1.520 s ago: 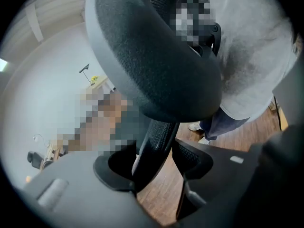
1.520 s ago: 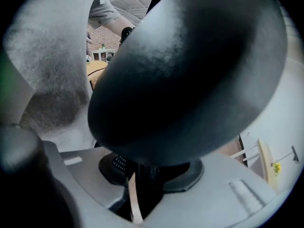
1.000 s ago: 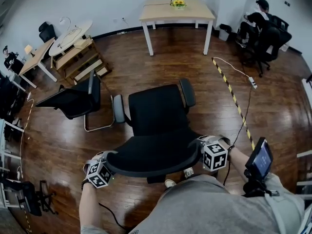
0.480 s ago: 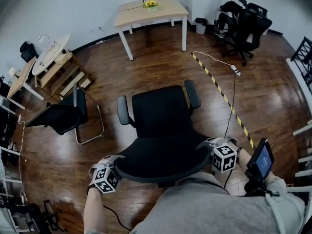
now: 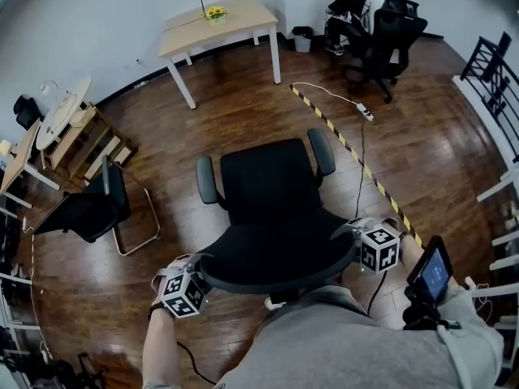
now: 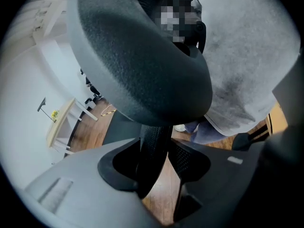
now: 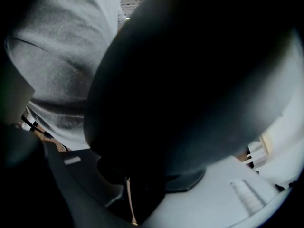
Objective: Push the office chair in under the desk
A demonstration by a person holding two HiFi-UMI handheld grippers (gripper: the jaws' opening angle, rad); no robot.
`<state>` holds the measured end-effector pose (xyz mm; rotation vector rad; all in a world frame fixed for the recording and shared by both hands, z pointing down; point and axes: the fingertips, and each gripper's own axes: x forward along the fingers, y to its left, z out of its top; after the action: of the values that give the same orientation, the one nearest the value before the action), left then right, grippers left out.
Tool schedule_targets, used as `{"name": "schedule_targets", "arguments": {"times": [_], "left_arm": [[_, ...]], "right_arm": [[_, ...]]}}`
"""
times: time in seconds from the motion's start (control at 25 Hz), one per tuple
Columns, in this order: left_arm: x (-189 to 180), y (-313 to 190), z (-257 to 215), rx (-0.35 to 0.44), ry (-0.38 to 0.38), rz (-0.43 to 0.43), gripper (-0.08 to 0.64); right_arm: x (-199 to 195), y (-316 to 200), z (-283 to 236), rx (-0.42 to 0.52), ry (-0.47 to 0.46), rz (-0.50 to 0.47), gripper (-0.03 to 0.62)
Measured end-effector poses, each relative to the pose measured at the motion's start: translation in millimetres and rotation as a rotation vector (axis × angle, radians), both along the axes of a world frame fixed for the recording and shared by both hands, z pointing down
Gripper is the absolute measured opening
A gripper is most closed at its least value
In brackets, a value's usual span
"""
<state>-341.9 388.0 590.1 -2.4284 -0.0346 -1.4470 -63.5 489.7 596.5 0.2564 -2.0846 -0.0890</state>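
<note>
Head view: black office chair [image 5: 272,186] stands on the wood floor w/ its backrest toward us and its seat facing away. We stand right behind the chair. The light wood desk [image 5: 219,24] is well apart from the chair, beyond its front and off to the left, so the chair isn't under it. Yellow flowers [image 5: 215,12] sit on the desktop.

Left gripper [image 5: 201,272] is at the left end of the chair's backrest rim [image 6: 142,70], and right gripper [image 5: 350,235] is at the right end.

Left gripper view: the backrest's mesh edge [image 6: 152,151] runs betw. the jaws. They pinch it and are closing.

Right gripper view is v. dark. The backrest rim fills the space betw. the jaws. They look clamped on it and are opening slightly.

Other items, all relative to the chair:
- 2nd black chair [image 5: 89,209] w/ a metal sled frame, to its left, apart.
- Yellow-black striped floor tape [image 5: 357,156], just to its right.
- White power strip [image 5: 362,113] and cord, farther right and beyond.
- Seated person [image 5: 349,2], far beyond on the right.
</note>
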Motion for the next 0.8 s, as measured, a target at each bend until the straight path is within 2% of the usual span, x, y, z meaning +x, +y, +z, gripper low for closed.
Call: {"name": "schedule_targets", "arguments": {"times": [0.44,0.8], "left_arm": [[54.2,26.7,-2.0,-0.023,-0.016,-0.049,0.175],[61.6,42.2,7.8,-0.027,-0.017,-0.070,0.172]], "right_arm": [[58.3,9.3,-1.6,-0.004,-0.009,-0.082,0.163],[70.6,11.4,4.9,0.014,0.000,-0.129,0.161]]}}
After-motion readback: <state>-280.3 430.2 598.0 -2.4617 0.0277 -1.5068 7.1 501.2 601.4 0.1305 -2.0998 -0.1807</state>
